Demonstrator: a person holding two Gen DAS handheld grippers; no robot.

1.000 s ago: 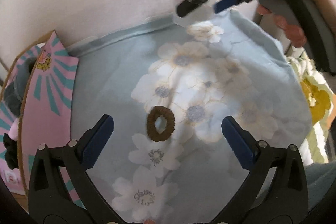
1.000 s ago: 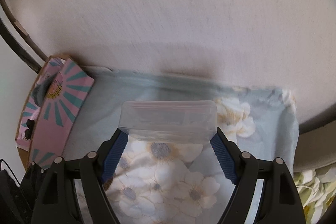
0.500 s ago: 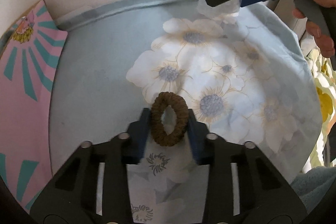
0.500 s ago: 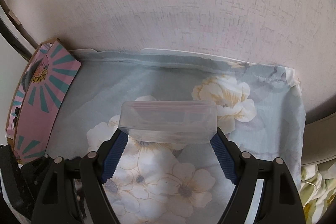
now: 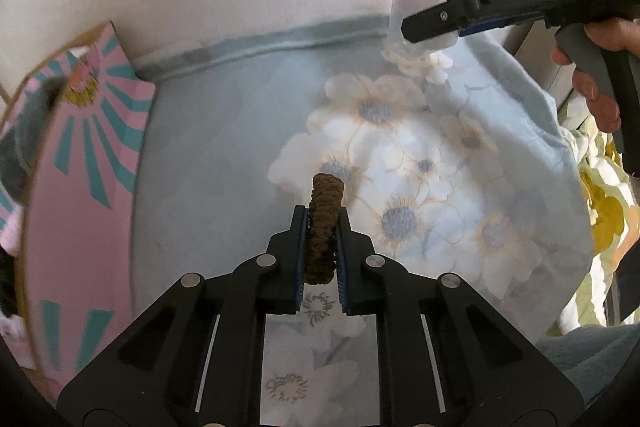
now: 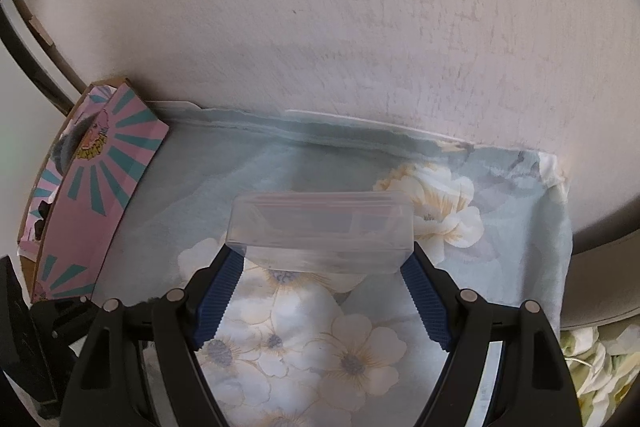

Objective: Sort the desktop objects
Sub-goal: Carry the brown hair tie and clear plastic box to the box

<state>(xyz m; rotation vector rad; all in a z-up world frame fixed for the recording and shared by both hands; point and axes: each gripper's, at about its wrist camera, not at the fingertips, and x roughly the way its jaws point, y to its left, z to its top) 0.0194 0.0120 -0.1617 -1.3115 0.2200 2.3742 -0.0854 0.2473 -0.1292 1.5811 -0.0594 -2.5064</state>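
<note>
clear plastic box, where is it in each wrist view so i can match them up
Left wrist view: the clear plastic box is at upper right, clamped in the right gripper.
Right wrist view: the same box sits at centre, held end to end between the blue pads.
Shared landmark: the pink and teal sunburst box at the left edge of the floral cloth.

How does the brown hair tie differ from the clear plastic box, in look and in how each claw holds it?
The brown hair tie is dark, soft and fuzzy; the clear plastic box is see-through, hard and rectangular. The hair tie is squeezed flat, so the left claw is nearly closed; the box is wide, so the right claw stands far apart, gripping its two ends. Both are pinched between blue pads over the floral cloth.
</note>
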